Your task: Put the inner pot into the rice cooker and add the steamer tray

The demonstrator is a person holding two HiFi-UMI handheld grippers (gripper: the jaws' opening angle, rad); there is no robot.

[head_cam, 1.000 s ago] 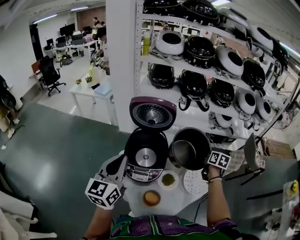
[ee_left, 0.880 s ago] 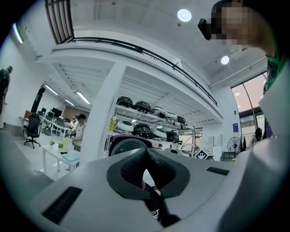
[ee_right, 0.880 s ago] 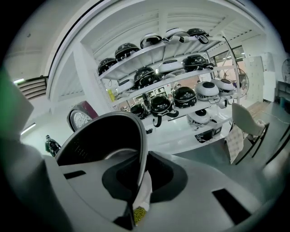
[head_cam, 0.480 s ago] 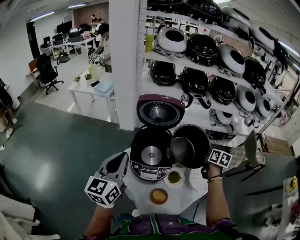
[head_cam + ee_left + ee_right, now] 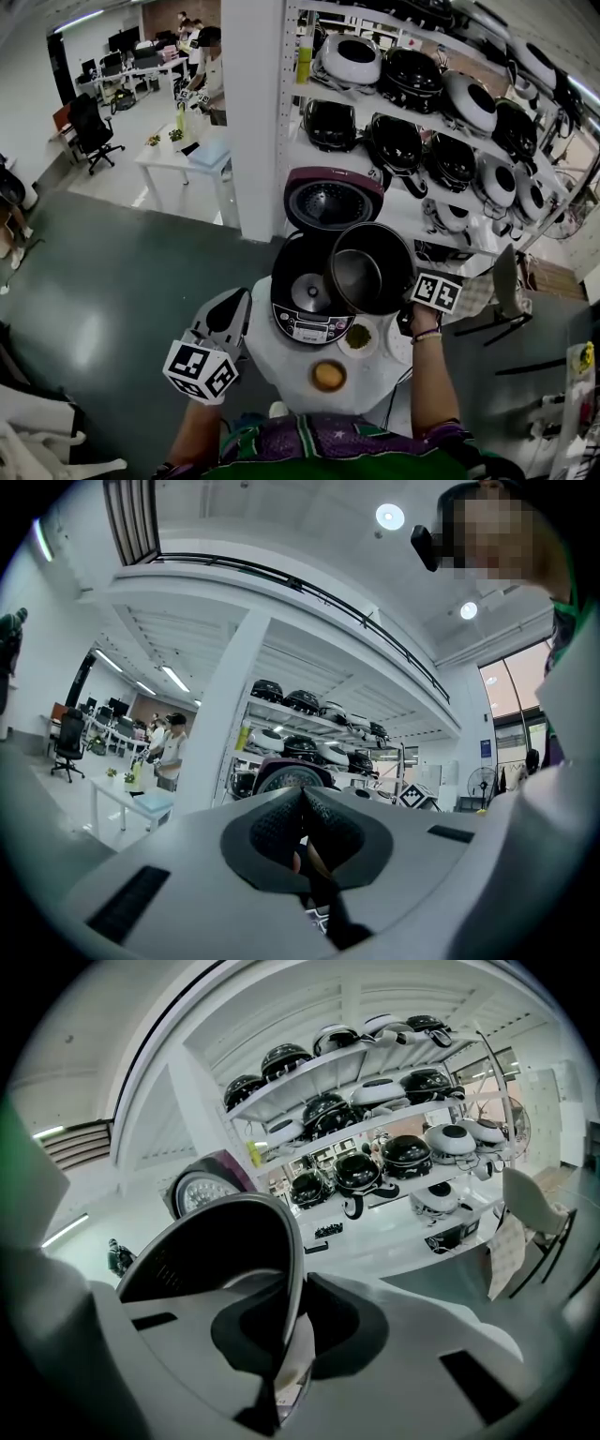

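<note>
inner pot (image 5: 370, 267) hangs tilted, its mouth turned toward the person, just above and to the right of the open rice cooker (image 5: 302, 298) on the counter (image 5: 281, 366), partly over its well. the right gripper (image 5: 284, 1330) pinches the pot's thin rim wall between its fingers. the pot looks like stiff, dark-coated metal, probably smooth and slippery. it is likely heavy enough to swing from a one-edge hold, so a deep bite on the rim and levelling before lowering seem wise. the left gripper (image 5: 302, 806), fingers pressed together on nothing, hovers left of the rice cooker.
</note>
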